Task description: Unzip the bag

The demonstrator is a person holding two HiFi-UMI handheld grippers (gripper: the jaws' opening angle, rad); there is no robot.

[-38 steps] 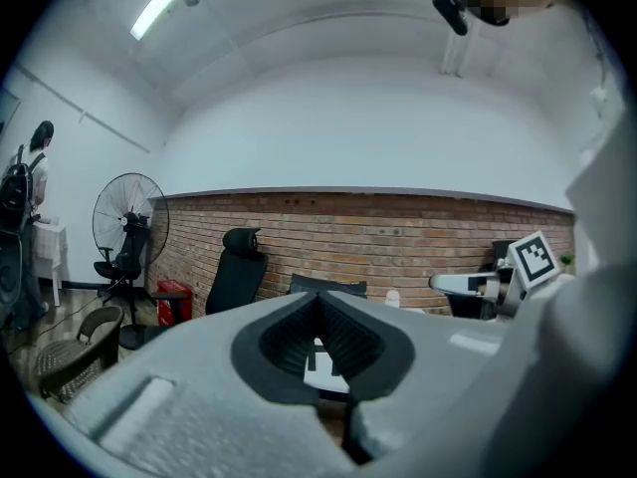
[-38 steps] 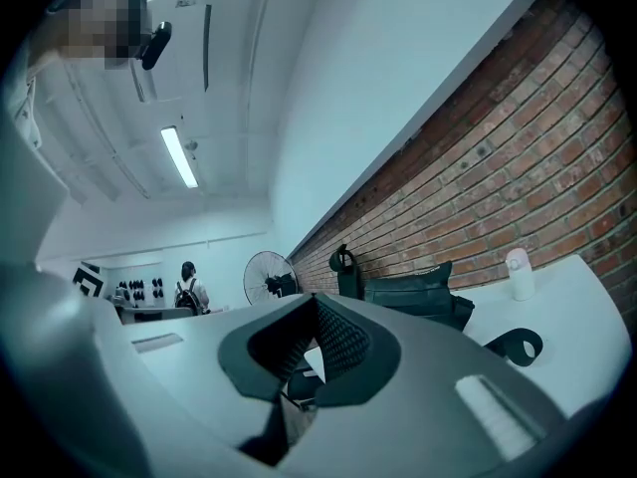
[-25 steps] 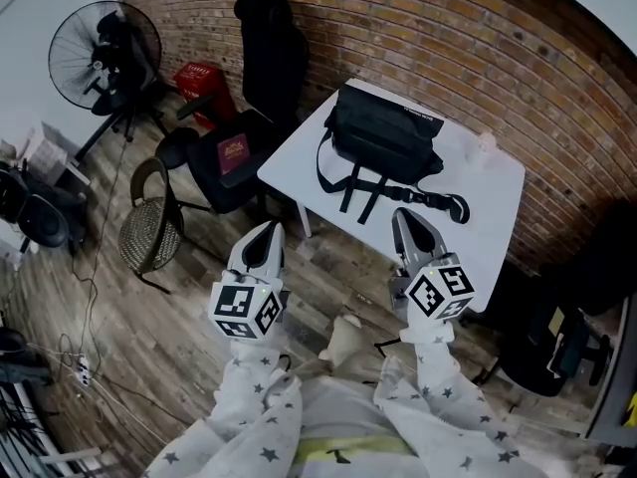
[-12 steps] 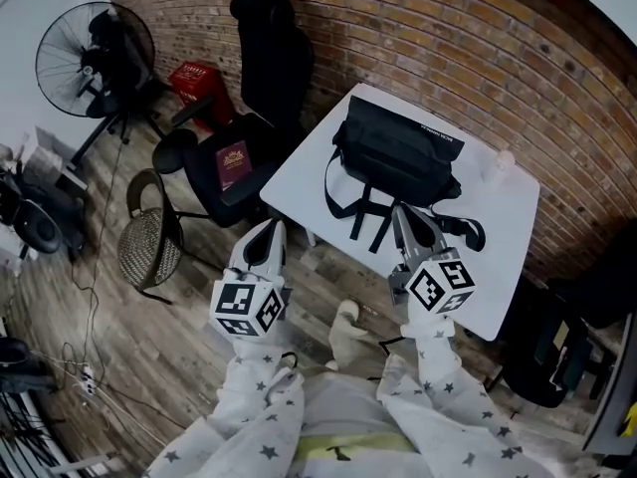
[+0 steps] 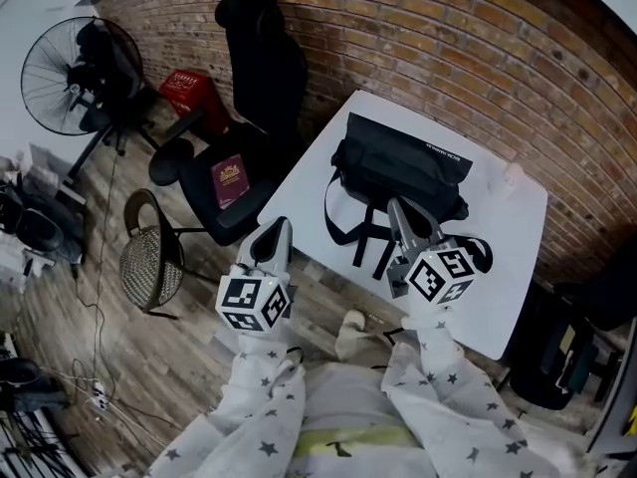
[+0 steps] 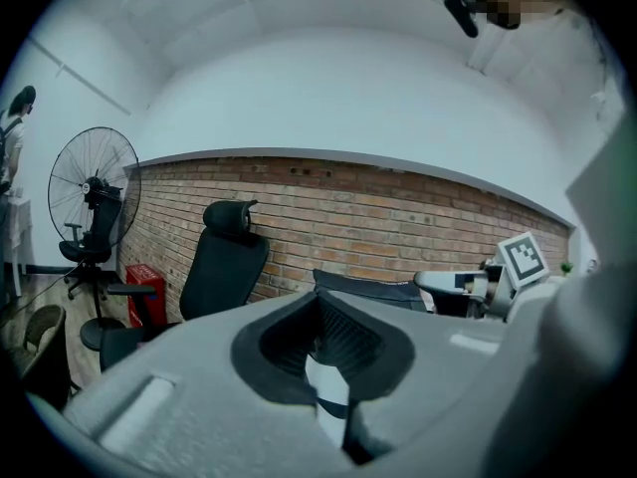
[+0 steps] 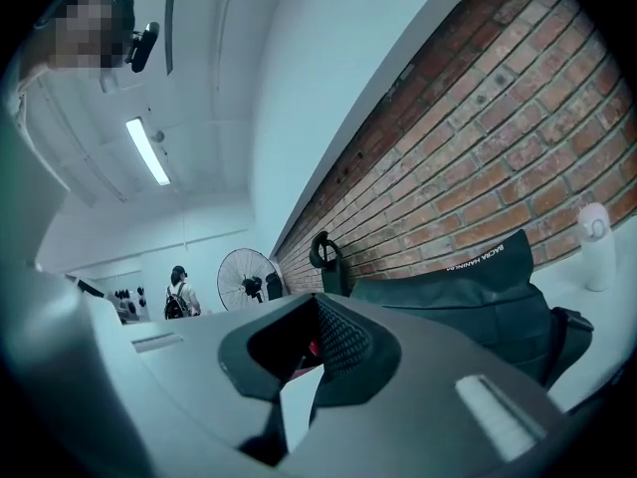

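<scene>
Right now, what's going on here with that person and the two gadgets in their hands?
A person stands at a white table by a brick wall, a claw in each hand. A black bag lies on the table. The left claw and right claw are both shut and empty. The right one hangs near the bag's straps, the left off the table's corner. Neither grips the bag, so the unzipping has not begun.
</scene>
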